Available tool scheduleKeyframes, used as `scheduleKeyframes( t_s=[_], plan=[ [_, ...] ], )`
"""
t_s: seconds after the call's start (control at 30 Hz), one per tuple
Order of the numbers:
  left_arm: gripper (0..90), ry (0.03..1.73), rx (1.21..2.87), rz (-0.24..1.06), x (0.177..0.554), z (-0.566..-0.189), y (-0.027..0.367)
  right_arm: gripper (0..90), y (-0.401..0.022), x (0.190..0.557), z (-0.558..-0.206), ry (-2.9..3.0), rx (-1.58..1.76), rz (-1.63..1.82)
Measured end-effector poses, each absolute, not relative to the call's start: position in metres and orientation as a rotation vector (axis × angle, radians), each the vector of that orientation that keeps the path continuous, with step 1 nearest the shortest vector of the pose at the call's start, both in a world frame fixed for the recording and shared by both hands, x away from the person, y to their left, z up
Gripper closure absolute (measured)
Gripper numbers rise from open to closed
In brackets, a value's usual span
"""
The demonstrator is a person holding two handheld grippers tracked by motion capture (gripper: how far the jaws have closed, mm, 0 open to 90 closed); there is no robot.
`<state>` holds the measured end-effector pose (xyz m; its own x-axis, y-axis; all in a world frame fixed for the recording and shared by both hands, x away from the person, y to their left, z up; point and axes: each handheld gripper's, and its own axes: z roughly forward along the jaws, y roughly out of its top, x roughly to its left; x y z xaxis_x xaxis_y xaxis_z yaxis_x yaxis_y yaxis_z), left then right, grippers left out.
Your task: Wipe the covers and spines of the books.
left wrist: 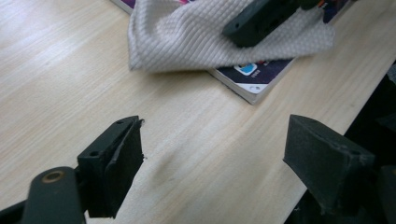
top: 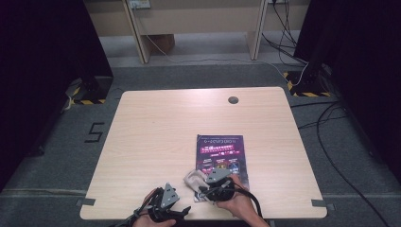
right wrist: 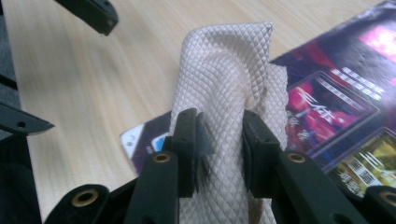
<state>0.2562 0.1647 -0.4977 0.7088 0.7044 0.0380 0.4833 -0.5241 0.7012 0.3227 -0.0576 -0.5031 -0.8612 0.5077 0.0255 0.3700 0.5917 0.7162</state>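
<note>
Cloth (right wrist: 224, 88), one piece of beige waffle-weave fabric, sits bunched between the jaws of the right gripper (right wrist: 219, 154), which pinch it from both sides so that it stands up in a fold above the pads. In the high view the cloth (top: 193, 179) lies at the near left corner of one magazine (top: 222, 151), partly over its purple cover and partly spilling onto the table (top: 165, 123). The magazine is the single printed thing on the table; it lies flat, right of centre and towards the near edge, its long side running away from the person.

Two grippers are in play, one in each hand. The left gripper (left wrist: 212, 154) hovers over bare wood near the front edge with its jaws spread wide and nothing between them. It is just left of the cloth and apart from it. From its camera, one black jaw of the right gripper (left wrist: 261, 18) rests on top of the cloth (left wrist: 187, 42), and one corner of the magazine (left wrist: 254, 81) pokes out beneath the fabric. Whether the cloth's far edge touches the tabletop is hard to tell from here. One round grommet hole (top: 233, 100) marks the table's far side.
</note>
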Motion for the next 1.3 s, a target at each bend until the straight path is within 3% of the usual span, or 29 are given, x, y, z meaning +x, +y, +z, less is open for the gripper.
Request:
scheduleKeyframes(
  t_s=[0.4,0.73,1.0,1.3],
  plan=[
    [17.9,0.924,2.217,0.422,0.258,-0.497,0.167,71.9,-0.044,0.305,-0.504,2.701,0.689,1.161],
    [18.0,0.918,2.223,0.416,0.258,-0.498,0.165,70.4,-0.060,0.326,-0.504,2.663,0.789,1.165],
    [18.0,0.920,2.225,0.419,0.258,-0.498,0.165,71.1,-0.042,0.303,-0.502,2.716,0.664,1.145],
    [17.9,0.912,2.227,0.415,0.257,-0.498,0.165,69.2,-0.072,0.329,-0.502,2.648,0.807,1.129]
  ],
)
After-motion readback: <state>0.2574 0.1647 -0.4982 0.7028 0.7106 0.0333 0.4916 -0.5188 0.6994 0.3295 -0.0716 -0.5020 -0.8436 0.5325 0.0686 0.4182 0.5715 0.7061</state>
